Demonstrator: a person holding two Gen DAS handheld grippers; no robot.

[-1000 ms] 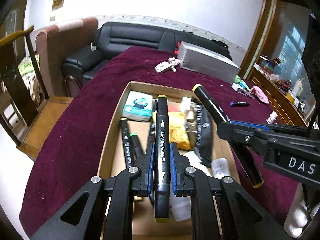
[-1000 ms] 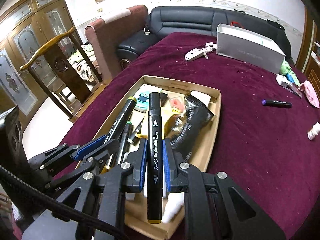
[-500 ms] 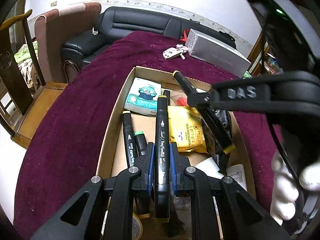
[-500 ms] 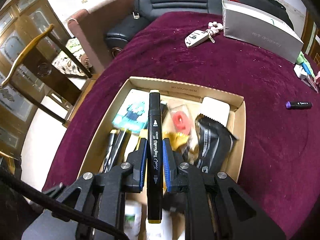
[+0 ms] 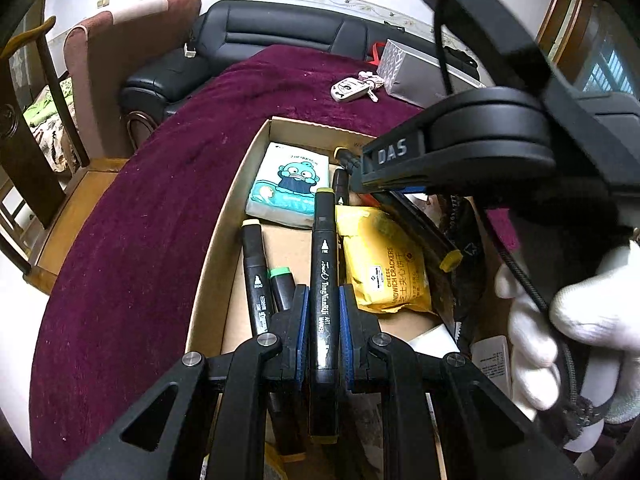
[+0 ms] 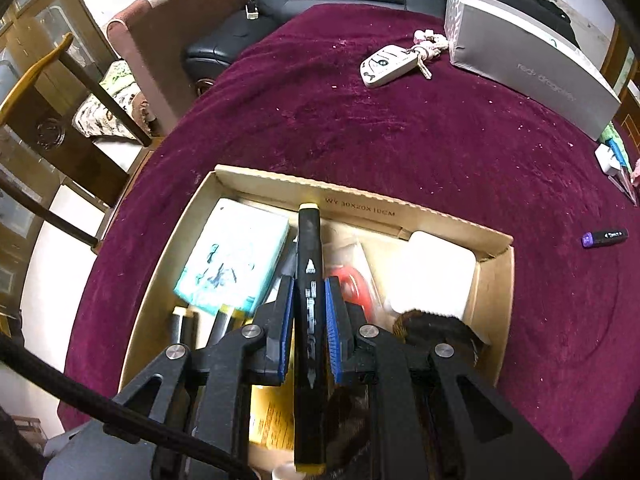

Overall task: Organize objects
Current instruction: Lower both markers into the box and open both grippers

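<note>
My left gripper is shut on a black marker with yellow ends, held over the left half of a cardboard box. My right gripper is shut on another black marker with yellow ends, over the far middle of the same box. In the left wrist view the right gripper's body crosses above the box with its marker slanting down. Two loose markers lie in the box beside a tissue pack and a yellow cracker packet.
The box also holds a dark foil bag, a white pad and a red item. On the maroon cloth lie a car key, a grey carton and a purple-capped marker. A wooden chair and sofa stand beyond.
Both grippers have dropped lower over the box and moved forward. The right gripper now hangs nearer the box's far wall. Both still hold their markers.
</note>
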